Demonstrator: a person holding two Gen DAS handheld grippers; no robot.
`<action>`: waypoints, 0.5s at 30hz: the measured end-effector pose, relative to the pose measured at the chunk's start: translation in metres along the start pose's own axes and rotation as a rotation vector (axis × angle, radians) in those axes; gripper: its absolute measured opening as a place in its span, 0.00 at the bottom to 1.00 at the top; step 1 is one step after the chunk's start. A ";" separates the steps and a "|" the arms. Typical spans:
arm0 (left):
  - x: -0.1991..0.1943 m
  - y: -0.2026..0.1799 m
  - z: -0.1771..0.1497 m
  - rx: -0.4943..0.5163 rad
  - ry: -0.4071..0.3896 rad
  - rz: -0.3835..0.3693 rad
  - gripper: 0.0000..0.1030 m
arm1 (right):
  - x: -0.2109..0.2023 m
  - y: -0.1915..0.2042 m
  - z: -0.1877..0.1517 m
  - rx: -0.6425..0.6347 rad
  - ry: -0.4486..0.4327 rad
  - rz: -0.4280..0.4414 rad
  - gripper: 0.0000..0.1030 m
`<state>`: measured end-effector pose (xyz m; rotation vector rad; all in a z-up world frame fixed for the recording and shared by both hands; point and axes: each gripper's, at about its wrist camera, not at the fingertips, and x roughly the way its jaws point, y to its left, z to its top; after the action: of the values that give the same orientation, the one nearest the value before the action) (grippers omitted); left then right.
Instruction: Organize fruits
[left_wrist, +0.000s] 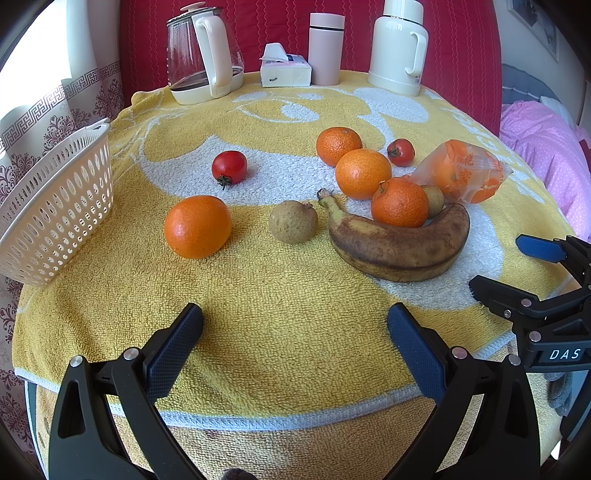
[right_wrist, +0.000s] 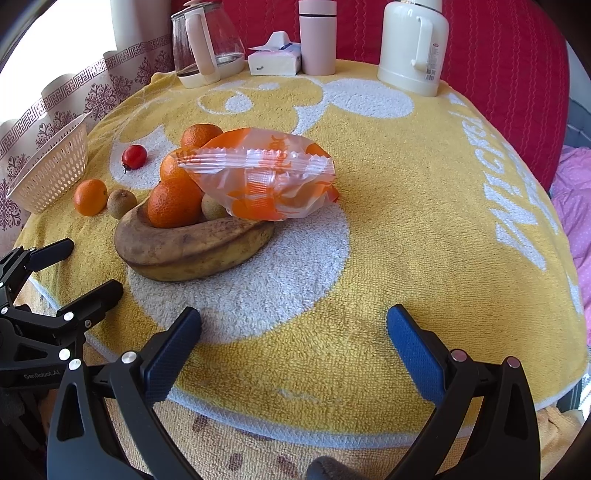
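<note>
Fruit lies scattered on a yellow towel (left_wrist: 280, 302): a lone orange (left_wrist: 197, 226), a brown kiwi (left_wrist: 293, 221), a red tomato (left_wrist: 229, 167), a spotted brown banana (left_wrist: 399, 243), three oranges clustered behind it (left_wrist: 364, 173), a small tomato (left_wrist: 400, 152) and a bagged orange (left_wrist: 461, 171). A white slotted basket (left_wrist: 55, 206) sits empty at the left edge. My left gripper (left_wrist: 295, 332) hovers open near the towel's front edge. My right gripper (right_wrist: 293, 332) is open too, in front of the banana (right_wrist: 192, 251) and the bag (right_wrist: 262, 177); it shows at the right of the left wrist view (left_wrist: 517, 266).
Along the back stand a glass kettle (left_wrist: 201, 59), a tissue pack (left_wrist: 284, 70), a pink tumbler (left_wrist: 325, 48) and a cream thermos (left_wrist: 399, 48) against a red backdrop. A patterned curtain hangs at left, pink bedding (left_wrist: 543, 140) lies at right.
</note>
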<state>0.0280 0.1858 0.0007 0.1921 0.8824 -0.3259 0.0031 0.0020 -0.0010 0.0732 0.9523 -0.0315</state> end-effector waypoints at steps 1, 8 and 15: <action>0.000 0.000 0.000 -0.001 0.001 -0.002 0.98 | 0.001 -0.001 0.002 -0.015 0.006 0.010 0.95; 0.000 0.002 0.001 -0.005 0.007 -0.008 0.98 | -0.001 -0.004 -0.003 -0.040 0.000 0.021 0.95; 0.006 0.004 0.009 -0.006 0.069 -0.026 0.98 | -0.003 -0.004 -0.003 -0.040 0.000 0.022 0.95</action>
<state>0.0391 0.1859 0.0016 0.1867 0.9542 -0.3427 -0.0015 -0.0019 -0.0008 0.0470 0.9521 0.0076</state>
